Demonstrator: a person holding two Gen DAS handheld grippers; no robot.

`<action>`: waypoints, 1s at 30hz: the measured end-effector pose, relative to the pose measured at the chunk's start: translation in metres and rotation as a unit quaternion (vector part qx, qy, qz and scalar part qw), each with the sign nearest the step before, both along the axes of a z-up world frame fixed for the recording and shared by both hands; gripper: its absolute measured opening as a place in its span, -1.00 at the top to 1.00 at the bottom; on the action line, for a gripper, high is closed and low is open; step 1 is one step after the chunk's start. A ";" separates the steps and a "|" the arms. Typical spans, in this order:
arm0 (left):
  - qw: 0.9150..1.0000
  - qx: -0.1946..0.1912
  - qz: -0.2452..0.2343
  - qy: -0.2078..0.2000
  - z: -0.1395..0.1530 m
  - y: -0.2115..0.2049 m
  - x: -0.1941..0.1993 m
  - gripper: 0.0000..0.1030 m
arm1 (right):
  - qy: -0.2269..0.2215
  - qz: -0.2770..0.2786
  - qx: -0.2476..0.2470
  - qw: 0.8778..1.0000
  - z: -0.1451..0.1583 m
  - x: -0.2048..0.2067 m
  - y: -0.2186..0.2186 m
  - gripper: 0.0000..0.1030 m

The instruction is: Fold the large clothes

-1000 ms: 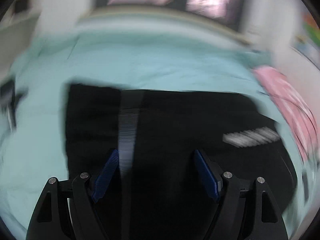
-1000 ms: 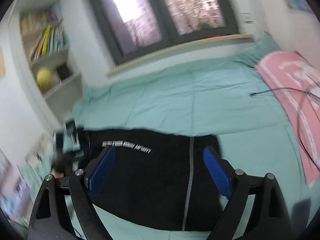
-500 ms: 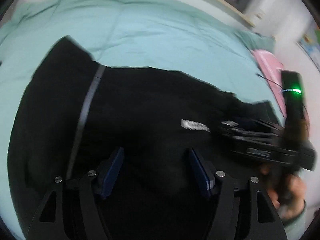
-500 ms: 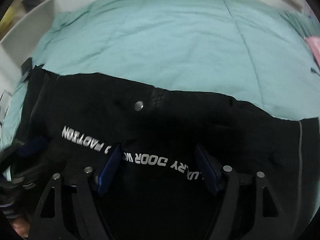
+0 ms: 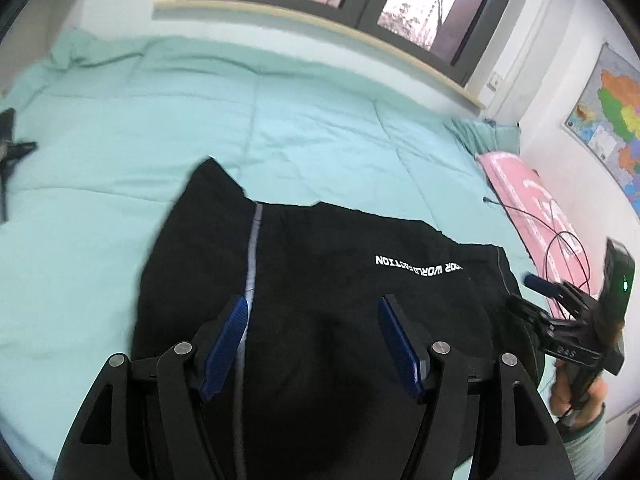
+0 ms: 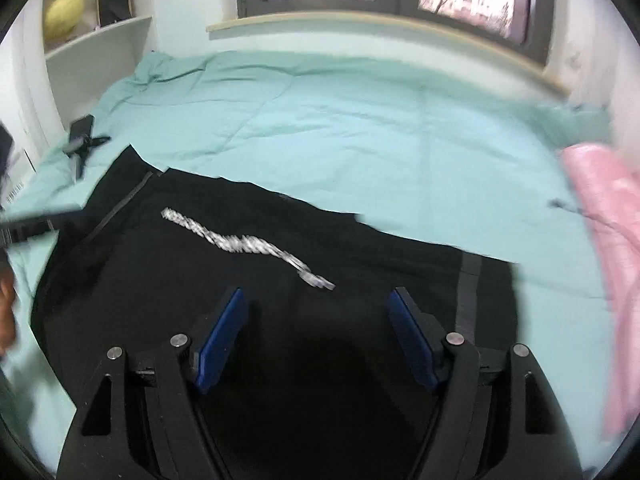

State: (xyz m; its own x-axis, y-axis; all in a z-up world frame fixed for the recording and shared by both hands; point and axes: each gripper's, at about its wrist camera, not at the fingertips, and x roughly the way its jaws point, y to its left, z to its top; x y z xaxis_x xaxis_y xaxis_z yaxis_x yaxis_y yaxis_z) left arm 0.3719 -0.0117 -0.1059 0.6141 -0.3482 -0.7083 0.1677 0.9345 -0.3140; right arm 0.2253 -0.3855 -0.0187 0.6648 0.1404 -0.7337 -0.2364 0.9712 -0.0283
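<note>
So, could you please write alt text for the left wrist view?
A black garment with white lettering lies spread on a mint green bed cover, seen past the left gripper, whose blue-padded jaws stand open with nothing between them. The right gripper shows at the right edge, by a pink blanket.

Each gripper is a black frame with two angled arms that end in flat, ribbed blue pads [image 5: 226,344]; four round silver screws sit across each frame. Beside the pink blanket [image 5: 520,184], the right gripper [image 5: 532,292] shows side-on: a black body with small white lettering and an upright black block with a green light. The hand [image 5: 580,396] under it wears a grey-green cuff.
</note>
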 end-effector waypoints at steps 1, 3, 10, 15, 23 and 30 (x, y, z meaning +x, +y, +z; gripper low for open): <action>1.000 0.002 0.002 0.006 0.000 0.003 -0.002 -0.34 | 0.005 -0.008 -0.010 1.000 0.001 -0.011 -0.010 -0.49; 0.999 0.011 0.011 0.032 -0.012 0.006 -0.004 -0.34 | 0.031 -0.015 -0.010 0.999 -0.005 -0.030 -0.023 -0.49; 0.988 0.049 0.079 0.121 -0.070 0.020 0.016 -0.40 | 0.147 -0.030 0.015 0.989 -0.086 -0.020 -0.047 -0.56; 0.997 0.022 0.040 0.061 -0.021 0.007 0.013 -0.35 | 0.105 -0.024 0.004 0.994 -0.045 -0.023 -0.049 -0.39; 0.988 0.018 0.058 0.140 -0.049 -0.009 0.102 -0.37 | 0.150 -0.099 0.083 0.980 -0.050 0.066 -0.081 -0.39; 0.988 0.009 0.051 0.148 -0.083 -0.006 0.109 -0.40 | 0.184 -0.108 0.132 0.968 -0.086 0.083 -0.105 -0.42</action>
State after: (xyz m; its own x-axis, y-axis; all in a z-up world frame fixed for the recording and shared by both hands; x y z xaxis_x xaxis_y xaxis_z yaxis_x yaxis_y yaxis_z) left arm 0.4812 -0.0181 -0.1893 0.4113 -0.2797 -0.8675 -0.0248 0.9480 -0.3174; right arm 0.3083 -0.4903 -0.1046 0.4005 0.2417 -0.8838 0.0251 0.9613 0.2743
